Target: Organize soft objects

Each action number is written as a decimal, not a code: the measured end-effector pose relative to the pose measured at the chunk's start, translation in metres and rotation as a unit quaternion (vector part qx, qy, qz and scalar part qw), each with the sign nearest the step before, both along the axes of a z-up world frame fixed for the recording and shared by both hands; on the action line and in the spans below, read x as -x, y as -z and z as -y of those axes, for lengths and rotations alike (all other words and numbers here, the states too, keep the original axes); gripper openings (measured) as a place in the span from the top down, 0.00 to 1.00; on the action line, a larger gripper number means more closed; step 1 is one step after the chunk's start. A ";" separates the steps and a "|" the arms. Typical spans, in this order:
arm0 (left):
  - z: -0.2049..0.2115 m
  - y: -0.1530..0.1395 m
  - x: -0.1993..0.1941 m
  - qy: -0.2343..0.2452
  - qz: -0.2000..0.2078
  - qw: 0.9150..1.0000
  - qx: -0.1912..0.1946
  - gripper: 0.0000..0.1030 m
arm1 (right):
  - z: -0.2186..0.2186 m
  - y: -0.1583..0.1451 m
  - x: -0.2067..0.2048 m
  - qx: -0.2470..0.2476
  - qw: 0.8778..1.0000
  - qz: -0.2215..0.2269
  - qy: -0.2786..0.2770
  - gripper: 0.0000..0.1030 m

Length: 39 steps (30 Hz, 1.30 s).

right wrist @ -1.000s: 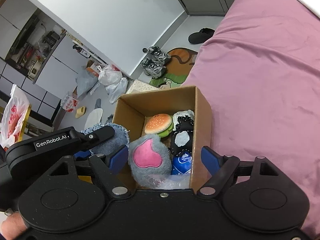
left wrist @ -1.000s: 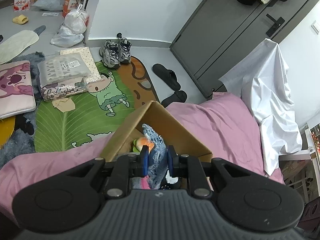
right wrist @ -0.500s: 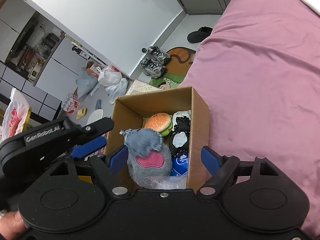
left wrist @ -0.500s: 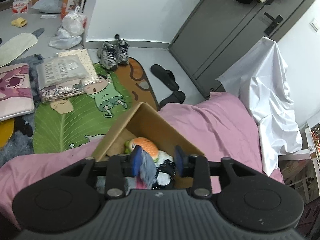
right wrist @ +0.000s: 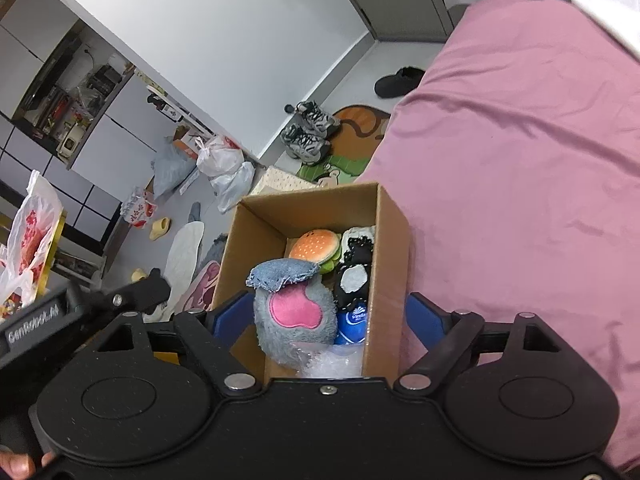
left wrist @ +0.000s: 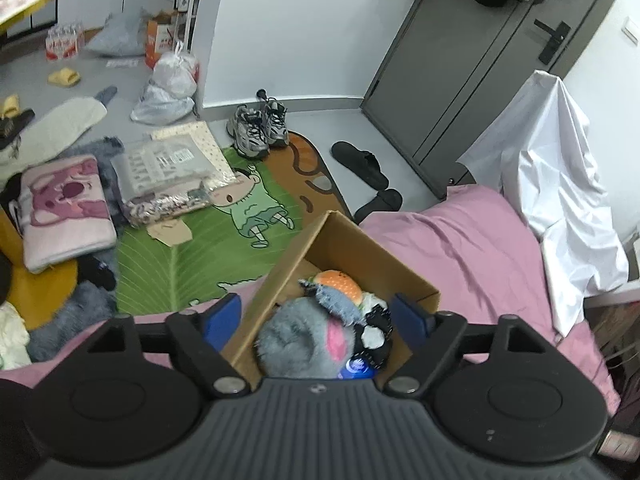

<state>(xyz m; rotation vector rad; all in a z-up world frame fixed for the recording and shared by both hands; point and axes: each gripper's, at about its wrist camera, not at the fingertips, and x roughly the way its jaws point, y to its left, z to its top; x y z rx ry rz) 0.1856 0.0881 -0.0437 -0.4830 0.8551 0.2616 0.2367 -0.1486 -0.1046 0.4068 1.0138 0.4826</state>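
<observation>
Drop step done, I judge: denim patch (right wrist: 282, 275) lies on grey plush (right wrist: 296, 322) inside cardboard box (right wrist: 394, 240) on bed (right wrist: 520, 160). Left tongs (left wrist: 318, 316) and right tongs (right wrist: 316, 318) both spread, empty. Next: fetch another soft item, probably off-view.

one cardboard box (right wrist: 394, 248), one burger plush (right wrist: 316, 245), two sneakers (left wrist: 260, 130), two grippers (left wrist: 316, 318)

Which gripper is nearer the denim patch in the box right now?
Hard to call; left by a little, I'd judge. The left gripper hangs open directly over the denim patch atop the grey plush. The right gripper hangs open at the cardboard box's near end.
</observation>
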 end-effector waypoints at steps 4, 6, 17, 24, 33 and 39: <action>0.002 -0.003 0.012 0.011 -0.006 1.000 -0.005 0.14 | 0.005 -0.008 0.006 0.005 1.000 0.018 -0.002 0.14; 0.003 -0.006 0.018 0.019 -0.007 1.000 -0.010 0.13 | 0.007 -0.011 0.011 0.004 1.000 0.025 -0.005 0.10; 0.018 -0.018 0.048 0.054 -0.005 0.998 -0.018 0.07 | 0.026 -0.020 0.042 0.000 0.998 0.059 -0.013 0.04; 0.029 -0.024 0.068 0.074 0.004 0.997 -0.030 0.06 | 0.036 -0.027 0.059 -0.016 0.996 0.079 -0.023 0.00; 0.038 -0.028 0.092 0.088 0.007 0.995 -0.043 0.06 | 0.045 -0.033 0.085 -0.023 0.995 0.093 -0.039 0.00; 0.045 -0.029 0.106 0.101 0.008 0.993 -0.058 0.06 | 0.050 -0.039 0.100 -0.016 0.993 0.110 -0.041 0.00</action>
